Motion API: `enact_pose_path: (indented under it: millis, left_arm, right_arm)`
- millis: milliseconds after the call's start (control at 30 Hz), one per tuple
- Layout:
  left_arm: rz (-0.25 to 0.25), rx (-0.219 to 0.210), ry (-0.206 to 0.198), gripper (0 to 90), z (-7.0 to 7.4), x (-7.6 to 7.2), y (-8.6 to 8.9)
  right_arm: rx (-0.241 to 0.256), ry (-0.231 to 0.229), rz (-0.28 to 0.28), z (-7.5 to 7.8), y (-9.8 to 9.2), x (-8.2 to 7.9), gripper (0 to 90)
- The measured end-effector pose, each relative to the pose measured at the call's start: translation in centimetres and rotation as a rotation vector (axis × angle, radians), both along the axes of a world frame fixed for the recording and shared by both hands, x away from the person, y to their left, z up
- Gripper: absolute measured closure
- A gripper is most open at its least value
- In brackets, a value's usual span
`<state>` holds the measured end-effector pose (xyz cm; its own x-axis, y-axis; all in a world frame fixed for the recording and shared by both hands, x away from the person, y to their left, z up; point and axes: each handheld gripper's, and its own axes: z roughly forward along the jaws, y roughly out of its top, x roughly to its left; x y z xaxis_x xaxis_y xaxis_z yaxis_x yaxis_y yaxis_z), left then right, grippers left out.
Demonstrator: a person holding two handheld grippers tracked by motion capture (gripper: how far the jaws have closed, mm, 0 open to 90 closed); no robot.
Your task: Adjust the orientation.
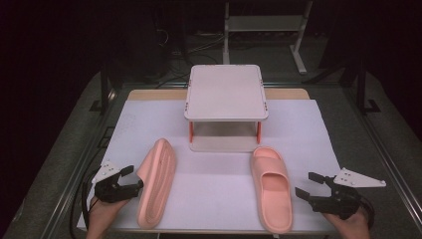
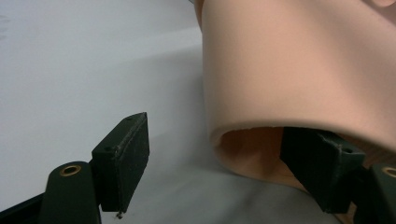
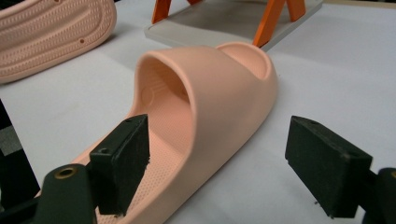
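- Across the tabletop [image 1: 318,124] lies a white sheet; a strip of bare wood shows at the far edge behind it.
- At the far middle stands a small grey two-tier shoe rack [image 1: 226,92] with orange legs, its lower shelf resting on the sheet.
- Near the left front, a pink slide sandal [image 1: 158,181] lies turned over, its ribbed sole up and tilted on its edge.
- Near the right front, a second pink slide sandal [image 1: 271,189] sits upright, toe toward the rack.
- Left tool [image 1: 128,179] is spread wide, one jaw tucked under the turned-over sandal's strap, the other out on the white sheet.
- Right tool [image 1: 309,185] is spread wide just beside the upright sandal, apart from it.
- Beyond the tabletop the room is dark: grey floor, cables, and the white legs of a frame [image 1: 263,30].
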<state>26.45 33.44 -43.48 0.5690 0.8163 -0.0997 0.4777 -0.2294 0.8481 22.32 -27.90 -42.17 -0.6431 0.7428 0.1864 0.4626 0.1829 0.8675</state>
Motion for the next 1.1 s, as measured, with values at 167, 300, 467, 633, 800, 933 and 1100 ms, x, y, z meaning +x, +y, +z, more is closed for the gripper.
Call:
enact_pose_path:
  millis: [167, 300, 467, 633, 800, 933, 1100]
  left_arm:
    - [-0.006, -0.001, -0.001, 24.2, 0.0, 0.1, -0.4]
    - [-0.021, -0.003, 0.001, 24.1, 0.1, 0.1, -0.8]
    - [-0.027, -0.008, -0.003, 24.1, 0.2, 0.1, -1.3]
    - [-0.030, 0.001, -0.023, 24.1, 0.4, 0.0, -1.8]
    - [-0.033, 0.001, -0.029, 24.1, 0.5, -0.1, -2.1]
    - [-0.046, -0.011, -0.032, 24.1, 0.7, -0.2, -2.3]
    - [-0.059, -0.029, -0.042, 24.2, 0.9, -0.3, -2.7]
  right_arm:
    - [-0.021, 0.009, 0.011, -0.2, 0.4, 0.2, 21.3]
    - [-0.030, 0.012, 0.015, -0.2, 0.6, 0.3, 21.3]
    - [-0.056, 0.022, 0.017, -0.3, 0.9, 0.4, 21.0]
    - [-0.075, 0.023, 0.024, -0.4, 1.2, 0.5, 21.0]
    - [-0.081, 0.013, 0.026, -0.3, 1.3, 0.4, 21.1]
    - [-0.081, 0.009, 0.025, -0.2, 1.4, 0.4, 21.1]
    - [-0.080, 0.007, 0.033, -0.2, 1.7, 0.5, 21.1]
